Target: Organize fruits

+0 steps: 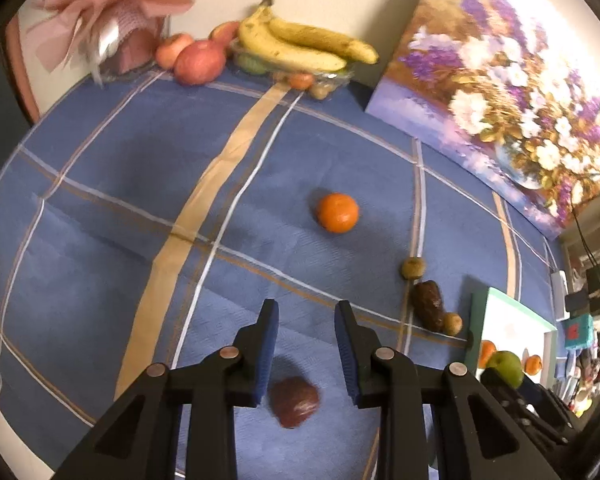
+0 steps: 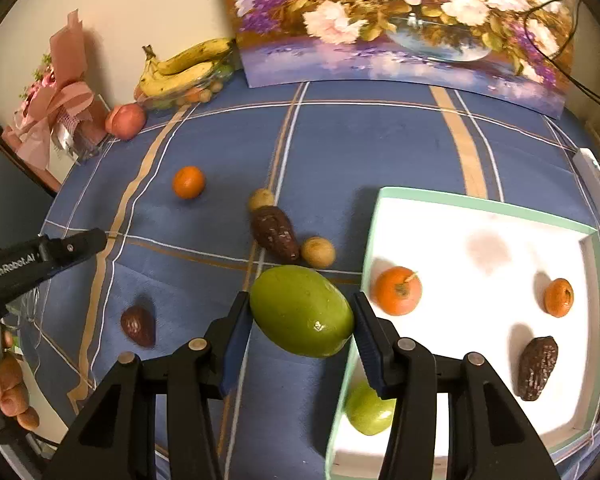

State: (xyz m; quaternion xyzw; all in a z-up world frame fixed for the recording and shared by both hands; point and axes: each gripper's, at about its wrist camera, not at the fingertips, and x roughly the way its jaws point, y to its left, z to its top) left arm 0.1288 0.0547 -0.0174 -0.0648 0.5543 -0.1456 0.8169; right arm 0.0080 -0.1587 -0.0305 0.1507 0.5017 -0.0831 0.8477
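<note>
While the right gripper hangs above the table, its blue pads are clamped on a smooth, oval green fruit, dead centre and clear of the cloth.

Biggest thing first: a blue checked tablecloth, creased, with tan and white stripes. At twelve o'clock a floral painting leans up, its top cut off by the frame. At four o'clock sits a white tray with a mint-green rim, its near edge hidden behind the gripper. It holds two oranges, a dark ridged fruit and a second green fruit, half covered by the right finger.

Over at ten o'clock a clear plastic container holds speckled bananas over small fruits too blurred to name, with a red apple just beside it.

Loose on the cloth: an orange at ten o'clock, a brown wrinkled fruit between two small tan round ones near centre, and a dark red fruit at eight o'clock.

From its own camera the left gripper has its jaws standing apart, nothing held.
</note>
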